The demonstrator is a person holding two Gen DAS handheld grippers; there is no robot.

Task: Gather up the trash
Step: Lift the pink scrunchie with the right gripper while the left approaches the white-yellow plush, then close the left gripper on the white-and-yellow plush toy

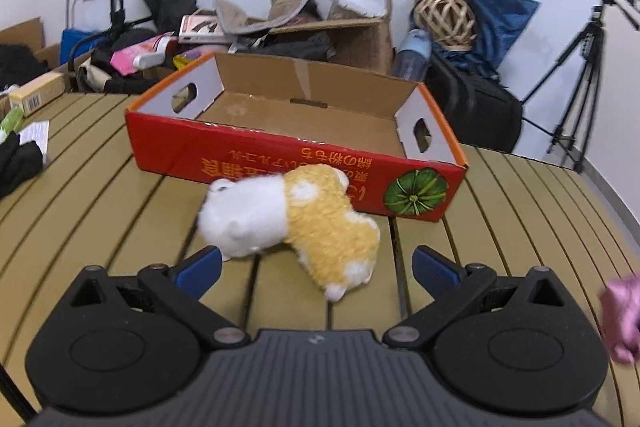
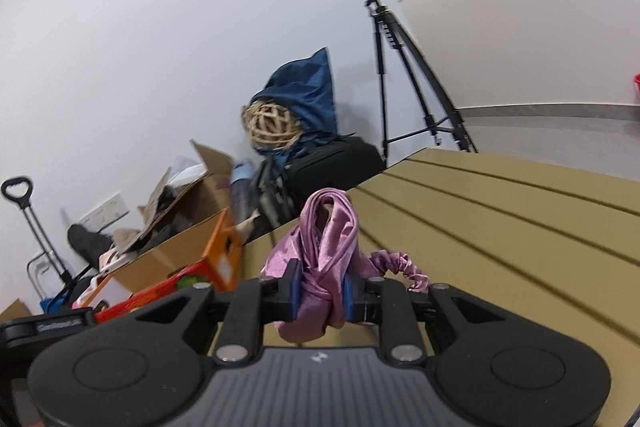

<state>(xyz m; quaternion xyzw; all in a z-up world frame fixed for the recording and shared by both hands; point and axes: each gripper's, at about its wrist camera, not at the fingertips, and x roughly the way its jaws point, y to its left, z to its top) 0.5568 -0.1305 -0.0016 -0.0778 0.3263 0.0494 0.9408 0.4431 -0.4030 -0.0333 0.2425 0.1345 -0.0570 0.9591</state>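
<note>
Seen lying on its side on the slatted table: a plush toy [image 1: 294,223], white at the head end and yellow-tan along the body with white feet, just in front of the long red wall of a shallow cardboard box [image 1: 280,131]. Box set open-topped, brown inside, orange along the rim, oval handle holes in both end walls, a green pumpkin printed on the red front. Held off to the right: a bunched pink satin cloth [image 2: 326,259], a ruffled loop trailing from it.
</note>
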